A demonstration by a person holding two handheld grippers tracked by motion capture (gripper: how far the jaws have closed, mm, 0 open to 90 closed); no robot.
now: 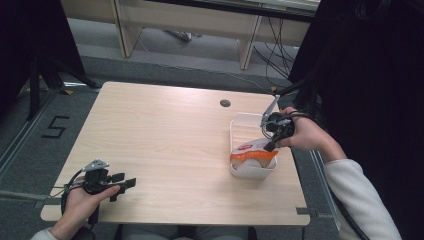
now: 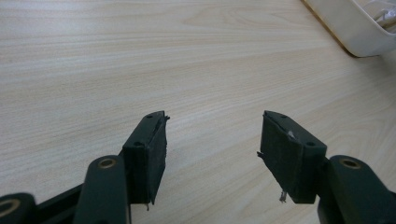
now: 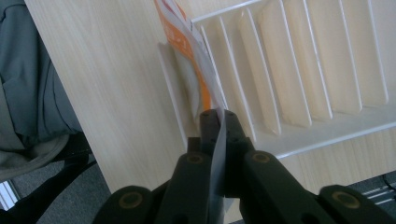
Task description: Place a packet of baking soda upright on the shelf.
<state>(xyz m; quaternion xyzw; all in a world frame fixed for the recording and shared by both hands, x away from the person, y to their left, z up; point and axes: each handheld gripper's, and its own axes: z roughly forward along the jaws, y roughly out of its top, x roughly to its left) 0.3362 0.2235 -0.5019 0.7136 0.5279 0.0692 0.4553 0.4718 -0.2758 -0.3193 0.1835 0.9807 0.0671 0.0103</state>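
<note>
right gripper (image 1: 270, 145) clenched on the clear top edge of a snack bag (image 1: 253, 153), film pinched flat betw. the black pads; same grip seen close in the right gripper view (image 3: 218, 122). bag (image 3: 187, 56) sits at the near end of a white tray (image 1: 239, 125), at the right side of the table (image 1: 165, 140). its lower part is down inside the tray, upper edge held up and tilted toward the hand.

progress, my read: bag is in hand and at or in the tray. can't tell whether it's going in or coming out. either way the jaws haven't let go. rest of tray looks bare.

left gripper (image 1: 122, 182) idle at near-left table edge, jaws released, wide apart, nothing betw. them. left gripper view: pads (image 2: 152, 149) hover low over bare wood, tray corner (image 2: 348, 30) far off at top right.

materials:
- bag: thin glossy film, orange + white print, clear crinkly seal strip; pale rounded contents, soft-looking. likely slippery, light.
- tray: white hard plastic, rectangular, rounded corners, raised parallel ribs on floor.
- table: pale wood-grain laminate, smooth, matte; small round cable hole (image 1: 225, 103) near far edge.
- pads: black, blocky, matte, rubbery-looking.
</note>
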